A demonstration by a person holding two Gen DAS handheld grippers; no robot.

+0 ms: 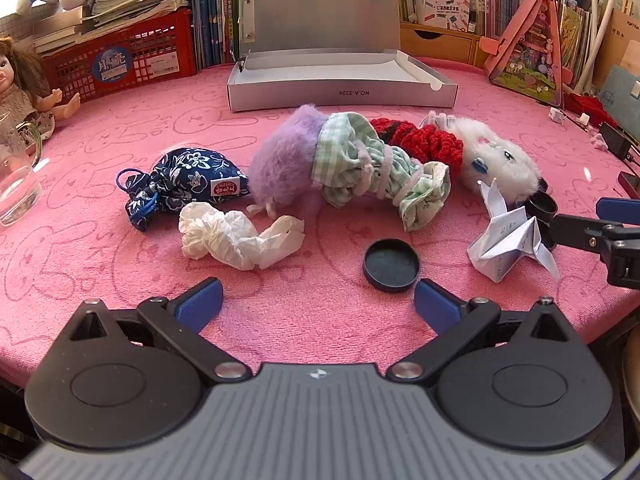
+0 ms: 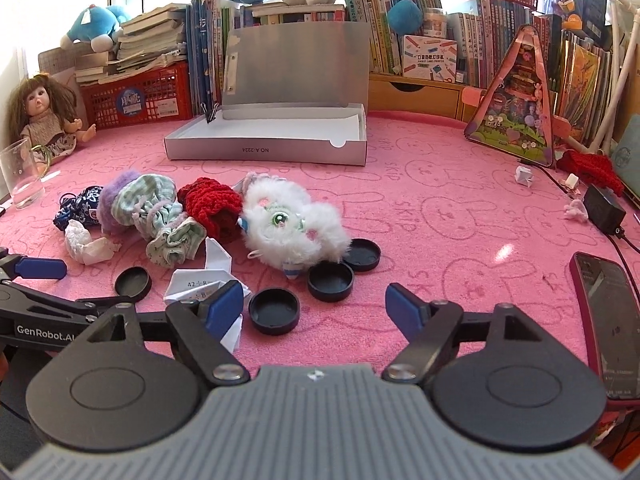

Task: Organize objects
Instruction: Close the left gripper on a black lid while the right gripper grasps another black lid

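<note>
An open grey box (image 1: pixel 340 92) (image 2: pixel 264 148) stands at the back of the pink table. In front of it lie a blue floral pouch (image 1: pixel 184 184), a crumpled tissue (image 1: pixel 236 236), a purple plush in checked cloth (image 1: pixel 344 160), a red knit piece (image 1: pixel 420 140), a white plush (image 1: pixel 496 156) (image 2: pixel 292 224), a folded paper (image 1: pixel 508 240) (image 2: pixel 200 284) and black lids (image 1: pixel 392 264) (image 2: pixel 274 310). My left gripper (image 1: pixel 318 304) is open and empty, just short of one lid. My right gripper (image 2: pixel 316 304) is open and empty, with a lid between its fingers.
A glass cup (image 1: pixel 16 184) and a doll (image 2: pixel 44 120) sit at the left. A red crate (image 1: pixel 120 60) and books line the back. A phone (image 2: pixel 608 316), a black charger (image 2: pixel 604 208) and a triangular toy house (image 2: pixel 516 116) are at the right.
</note>
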